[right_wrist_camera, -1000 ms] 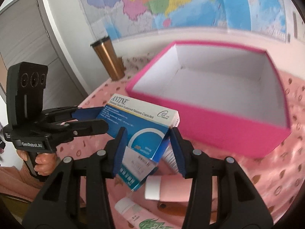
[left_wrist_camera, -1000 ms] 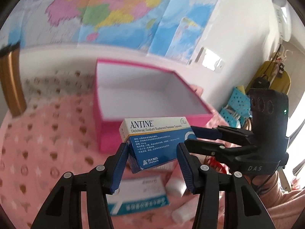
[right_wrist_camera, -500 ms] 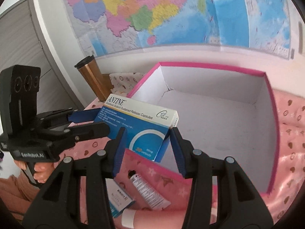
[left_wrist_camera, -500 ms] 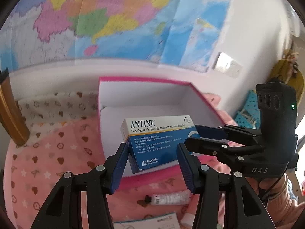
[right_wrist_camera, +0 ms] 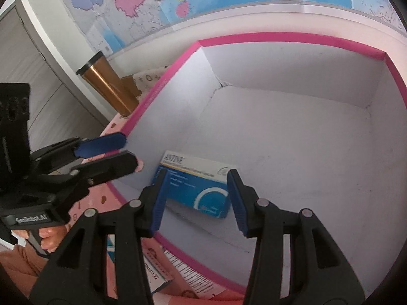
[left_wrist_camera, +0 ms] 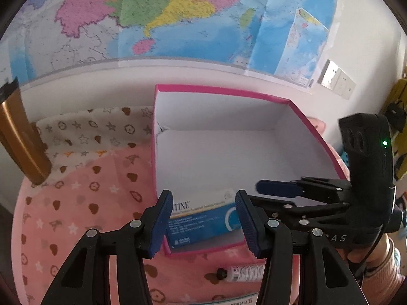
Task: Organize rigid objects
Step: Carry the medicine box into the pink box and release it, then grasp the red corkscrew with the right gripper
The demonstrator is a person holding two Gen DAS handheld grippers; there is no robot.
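Observation:
The blue-and-white ANTINE medicine box [left_wrist_camera: 201, 218] [right_wrist_camera: 195, 185] lies flat on the white floor of the open pink storage box [left_wrist_camera: 221, 91] [right_wrist_camera: 279, 38], in its near-left corner. My left gripper [left_wrist_camera: 203, 195] hovers just above it with the carton showing in the gap between its blue pads. From the right wrist view the left gripper [right_wrist_camera: 131, 152] stands at the pink wall, open and holding nothing. My right gripper [right_wrist_camera: 197, 174] also frames the carton from above. In the left wrist view the right gripper [left_wrist_camera: 254, 193] is open, clear of the carton's right end.
A copper tumbler [left_wrist_camera: 20, 137] [right_wrist_camera: 106, 86] stands left of the pink box on the pink patterned cloth [left_wrist_camera: 76, 203]. A white tube [left_wrist_camera: 244, 272] and more flat medicine cartons [right_wrist_camera: 157, 274] lie in front of the box. A wall map hangs behind.
Both grippers carried the ANTINE box forward over the pink box's front wall. It hung between their pads before; now it rests on the box floor, out of both grips.

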